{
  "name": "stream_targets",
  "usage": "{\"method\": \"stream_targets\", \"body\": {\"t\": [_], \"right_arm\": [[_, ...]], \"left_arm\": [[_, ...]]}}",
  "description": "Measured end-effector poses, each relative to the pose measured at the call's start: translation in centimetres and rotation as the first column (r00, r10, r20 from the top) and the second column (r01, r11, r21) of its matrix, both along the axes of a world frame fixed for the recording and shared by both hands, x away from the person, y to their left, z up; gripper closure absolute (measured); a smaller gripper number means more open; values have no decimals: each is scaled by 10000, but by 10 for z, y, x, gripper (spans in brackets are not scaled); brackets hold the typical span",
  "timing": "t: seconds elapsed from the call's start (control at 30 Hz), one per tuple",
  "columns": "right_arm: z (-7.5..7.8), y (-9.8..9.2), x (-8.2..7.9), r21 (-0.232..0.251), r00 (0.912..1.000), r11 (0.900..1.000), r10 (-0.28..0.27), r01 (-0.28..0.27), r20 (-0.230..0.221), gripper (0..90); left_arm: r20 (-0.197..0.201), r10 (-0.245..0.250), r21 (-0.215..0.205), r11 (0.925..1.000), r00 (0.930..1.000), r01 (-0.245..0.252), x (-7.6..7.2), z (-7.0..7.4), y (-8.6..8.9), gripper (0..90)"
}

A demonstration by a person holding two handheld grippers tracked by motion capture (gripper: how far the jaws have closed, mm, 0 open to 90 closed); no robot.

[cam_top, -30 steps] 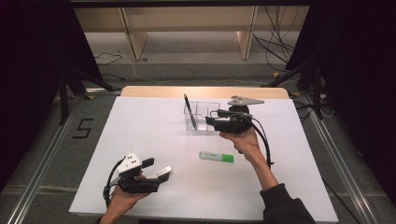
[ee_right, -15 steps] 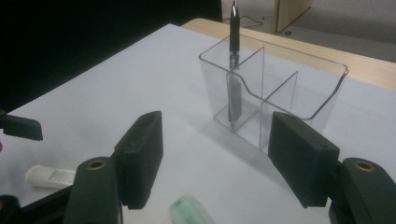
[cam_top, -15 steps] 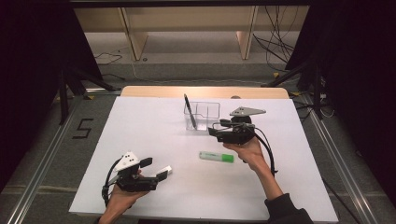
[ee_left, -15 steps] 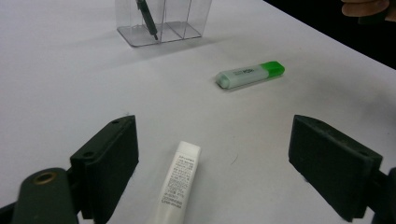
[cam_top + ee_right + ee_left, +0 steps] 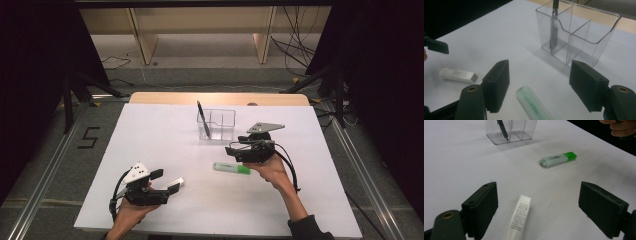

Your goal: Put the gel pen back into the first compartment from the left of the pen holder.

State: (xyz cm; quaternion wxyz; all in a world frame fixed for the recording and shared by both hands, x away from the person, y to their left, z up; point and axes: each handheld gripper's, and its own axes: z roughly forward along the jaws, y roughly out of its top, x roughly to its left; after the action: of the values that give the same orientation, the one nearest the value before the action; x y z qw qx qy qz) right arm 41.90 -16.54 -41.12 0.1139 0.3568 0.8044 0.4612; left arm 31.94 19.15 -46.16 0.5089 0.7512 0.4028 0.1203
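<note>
Your left gripper (image 5: 172,187) sat low at the table's (image 5: 150,130) near left, jaws spread wide and empty, with the white tube (image 5: 520,216) lying on the surface between them, untouched. Further right, the green highlighter (image 5: 231,168) lay flat near the middle of the table. Your right gripper (image 5: 539,85) hovered over its pale end, jaws just opening wider and clear of its sides. Beyond stood the clear organizer (image 5: 217,125), a dark pen (image 5: 202,119) leaning in its left compartment.
</note>
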Motion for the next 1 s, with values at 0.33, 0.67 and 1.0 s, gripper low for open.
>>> {"method": "stream_targets", "body": {"t": [0.33,0.67,1.0], "right_arm": [[-13,-8,-6,-643,9990,9976,242,-266,-373,310],[-25,-12,-5,-1241,9958,9906,476,-571,-784,285],[-30,-10,-6,-1833,9925,9791,710,-884,-995,244]], "left_arm": [[-4,17,13,10000,10000,-17,-1,0,1,158],[9,-5,30,10000,10000,5,0,0,0,158],[63,-97,56,9999,9999,96,0,0,-1,158]]}}
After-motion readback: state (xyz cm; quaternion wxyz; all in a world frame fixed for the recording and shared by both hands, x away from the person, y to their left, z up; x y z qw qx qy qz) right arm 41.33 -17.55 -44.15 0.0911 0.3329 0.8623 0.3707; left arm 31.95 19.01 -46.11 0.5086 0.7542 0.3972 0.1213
